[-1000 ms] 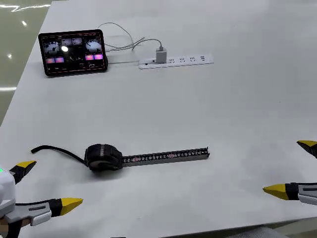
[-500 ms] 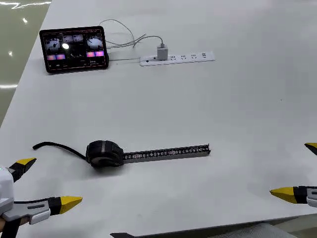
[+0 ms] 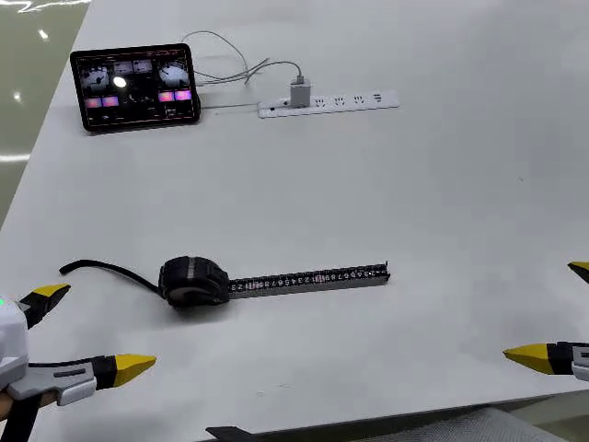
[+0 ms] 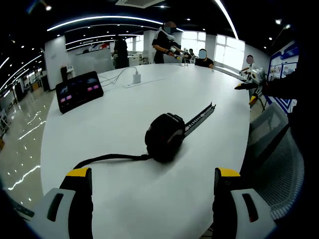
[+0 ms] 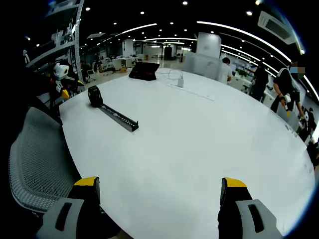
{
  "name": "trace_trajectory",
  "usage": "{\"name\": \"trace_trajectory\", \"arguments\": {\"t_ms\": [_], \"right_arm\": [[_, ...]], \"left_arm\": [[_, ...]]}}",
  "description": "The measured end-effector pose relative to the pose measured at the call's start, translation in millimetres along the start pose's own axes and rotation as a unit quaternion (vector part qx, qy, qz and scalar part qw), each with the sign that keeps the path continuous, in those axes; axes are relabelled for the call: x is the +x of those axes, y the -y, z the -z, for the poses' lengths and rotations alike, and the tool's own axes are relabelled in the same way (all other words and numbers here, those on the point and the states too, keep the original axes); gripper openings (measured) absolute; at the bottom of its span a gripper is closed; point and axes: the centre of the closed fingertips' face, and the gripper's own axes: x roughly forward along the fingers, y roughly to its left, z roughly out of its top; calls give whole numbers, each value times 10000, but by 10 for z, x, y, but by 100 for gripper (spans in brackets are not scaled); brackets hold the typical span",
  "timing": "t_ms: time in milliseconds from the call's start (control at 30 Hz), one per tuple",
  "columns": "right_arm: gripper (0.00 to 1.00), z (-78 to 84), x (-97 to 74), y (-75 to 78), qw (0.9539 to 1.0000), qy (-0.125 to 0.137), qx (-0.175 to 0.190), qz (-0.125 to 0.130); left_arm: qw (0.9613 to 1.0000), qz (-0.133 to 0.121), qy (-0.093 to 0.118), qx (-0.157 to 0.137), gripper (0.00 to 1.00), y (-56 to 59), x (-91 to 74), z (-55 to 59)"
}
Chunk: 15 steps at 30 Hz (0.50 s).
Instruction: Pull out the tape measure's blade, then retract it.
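A: Where is the tape (image 3: 193, 281)?

B: On the table (image 3: 414, 184), near the front edge; black case (image 4: 166, 137) to the person's left; blade (image 3: 308, 279) already out flat along the top, running right; hook (image 3: 386, 271) at its far end; a black strap (image 3: 101, 270) trails off the case's other side.

A: Tongs?

B: 2, both spread wide, both empty; left gripper (image 3: 99, 330) near the case, just in front of the strap; right gripper (image 3: 548, 310) well apart from the hook, at the right front.

A: Risks?

B: My judgement, 4 of them. 1: retracting with nothing pinning the case; it likely skids or spins on the smooth top. 2: the blade whips back; the hook slams the case mouth and the case jumps toward the edge. 3: the left jaws close on the strap; the case only drags. 4: a hard yellow tip slips off the thin blade.

A: Anything in the way?

B: Nothing between either gripper and the tape; tablet (image 3: 136, 87), power strip (image 3: 329, 102), charger (image 3: 300, 95) and cable (image 3: 225, 55) sit at the far side, well apart; a mesh chair (image 5: 35, 164) stands below the front edge.
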Motion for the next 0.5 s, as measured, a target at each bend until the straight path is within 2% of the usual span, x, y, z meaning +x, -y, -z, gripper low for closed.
{"name": "trace_trajectory", "arguments": {"t_ms": [167, 267, 333, 500], "right_arm": [[99, 16, -5, -22, 10000, -28, 15, -30], [99, 74, 2, -87, 9996, -172, 78, -191], [99, 85, 6, -94, 9996, -202, 63, -201], [99, 26, -7, -85, 9997, -158, 21, -168]], "left_arm": [[10000, -8, -27, -27, 99, -9, 6, 11], [10000, -10, -52, -29, 99, -11, 9, 21], [9999, -9, -78, -62, 99, -16, 15, 26], [9999, 56, 13, -160, 99, 2, 40, -48]]}}
